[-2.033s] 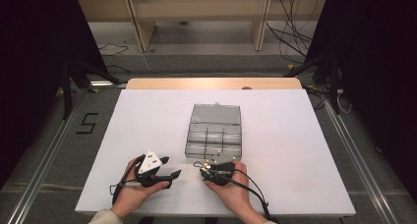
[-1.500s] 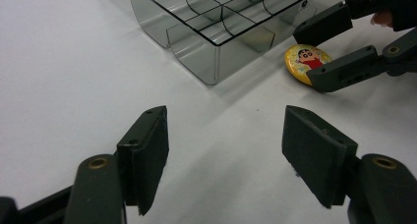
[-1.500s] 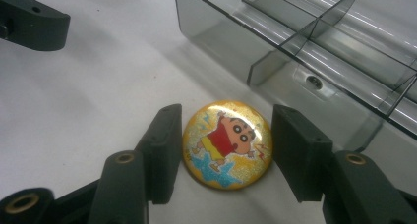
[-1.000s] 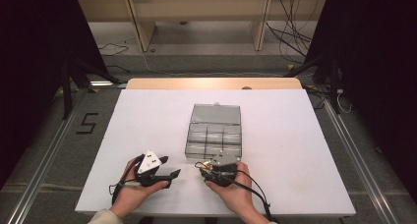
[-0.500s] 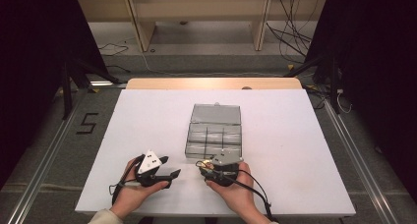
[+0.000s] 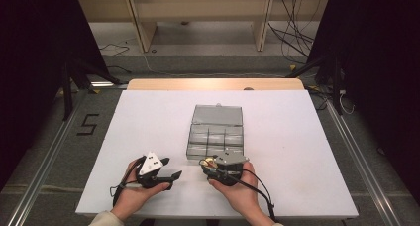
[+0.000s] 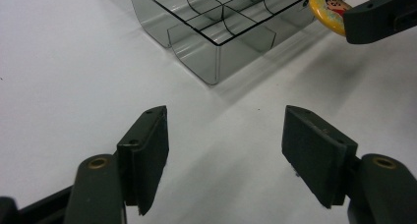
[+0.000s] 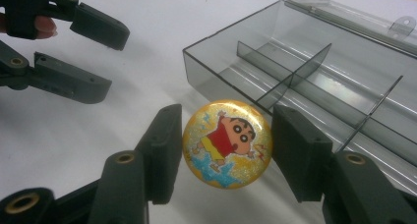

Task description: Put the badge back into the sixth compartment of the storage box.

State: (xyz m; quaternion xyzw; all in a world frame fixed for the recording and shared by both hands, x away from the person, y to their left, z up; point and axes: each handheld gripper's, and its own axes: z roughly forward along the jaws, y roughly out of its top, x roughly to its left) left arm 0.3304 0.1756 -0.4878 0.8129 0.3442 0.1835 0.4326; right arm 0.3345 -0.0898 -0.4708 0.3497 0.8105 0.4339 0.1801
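Right claw holds a round yellow cartoon badge edge to edge between its pads, just short of the near wall of the clear compartment box on the white worktop. The box lies straight ahead of this claw, its lid laid open on the far side, and the nearest row of compartments begins right behind the badge, so I judge that the drop needs only a short carry forward over that wall. Left claw stands wide and empty over bare worktop, off to the box's corner and farther from it.
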